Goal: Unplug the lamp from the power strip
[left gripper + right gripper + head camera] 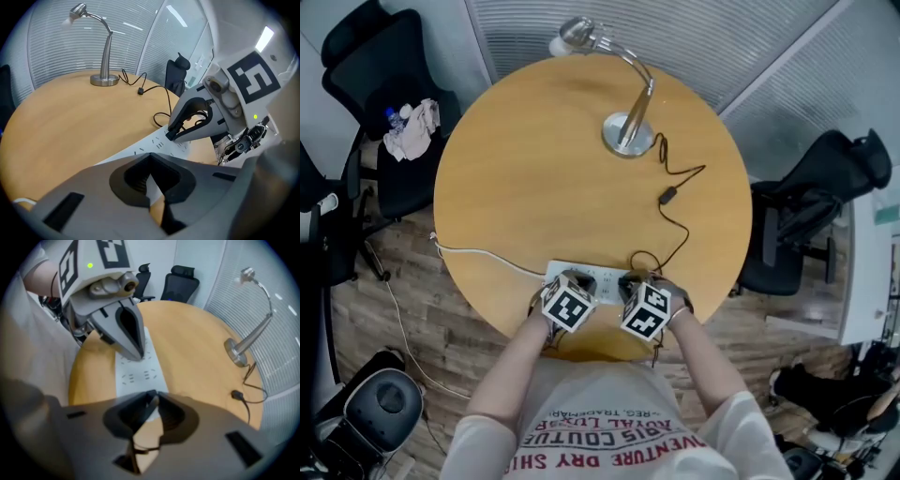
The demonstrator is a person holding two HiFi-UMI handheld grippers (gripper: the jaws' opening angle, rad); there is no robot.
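A silver gooseneck lamp (628, 133) stands at the table's far side. Its black cord, with an inline switch (667, 196), runs to the white power strip (592, 277) at the near edge. My left gripper (569, 279) is shut, and its tips press down on the strip's left part (133, 355). My right gripper (633, 281) is at the strip's right end (171, 135). Its jaws are closed around the lamp's dark plug, which is mostly hidden. In the right gripper view the thin cord hangs between the jaws (152, 395).
The strip's white cable (478, 253) trails off the table's left edge. A black chair (398, 112) with a cloth on it stands at the left, and another black chair (825, 197) at the right. The near edge of the round wooden table (534, 178) lies just below the grippers.
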